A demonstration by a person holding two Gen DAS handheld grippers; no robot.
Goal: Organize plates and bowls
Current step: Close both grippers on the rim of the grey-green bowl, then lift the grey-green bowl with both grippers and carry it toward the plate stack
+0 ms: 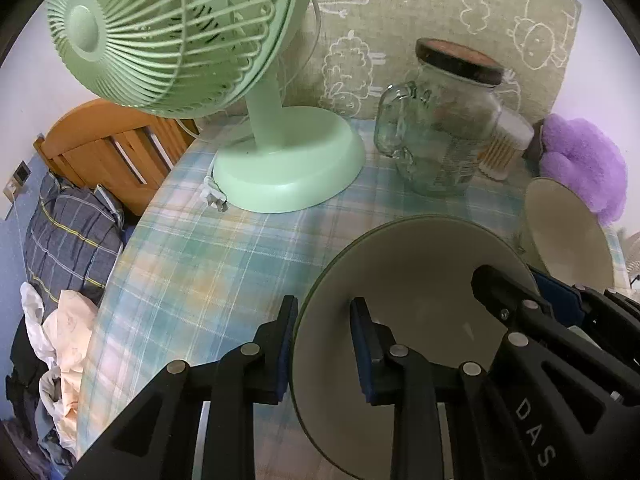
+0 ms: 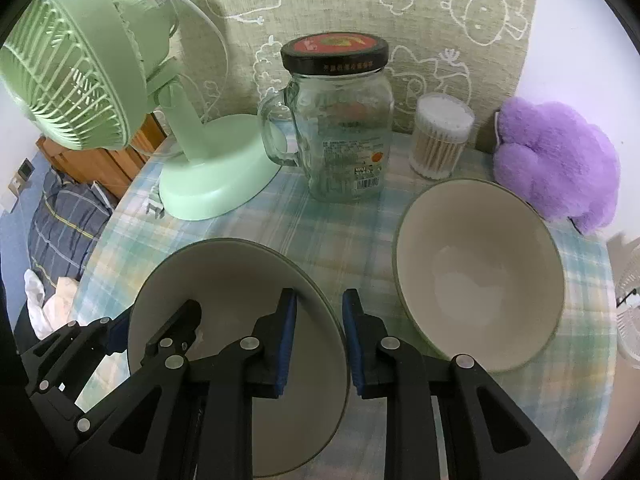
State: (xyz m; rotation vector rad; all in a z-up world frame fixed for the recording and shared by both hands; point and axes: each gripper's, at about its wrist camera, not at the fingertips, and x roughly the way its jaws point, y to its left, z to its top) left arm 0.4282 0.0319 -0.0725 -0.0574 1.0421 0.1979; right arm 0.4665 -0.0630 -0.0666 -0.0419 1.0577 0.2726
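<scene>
Both grippers straddle the rim of the near bowl [image 2: 240, 320]. The left gripper [image 1: 324, 344] has one finger outside the wall and one inside; the right gripper [image 2: 319, 344] takes the opposite rim the same way. On each, a gap shows between pads and wall, so the fingers stand open around the rim, not clamped. The second bowl [image 2: 480, 272] sits on the table [image 2: 340, 240], just right of the right fingers, apart from the first.

Risk (judgement): closing unevenly on a thin, sloped rim could tip or slide the bowl; lifting it toward the second bowl with two grips may twist it loose or knock rims.

Contents: both bowls look empty. Ahead of the fingers, the lidded glass jar [image 2: 344, 128] appears empty; the small tub [image 2: 442, 140] holds cotton swabs.
</scene>
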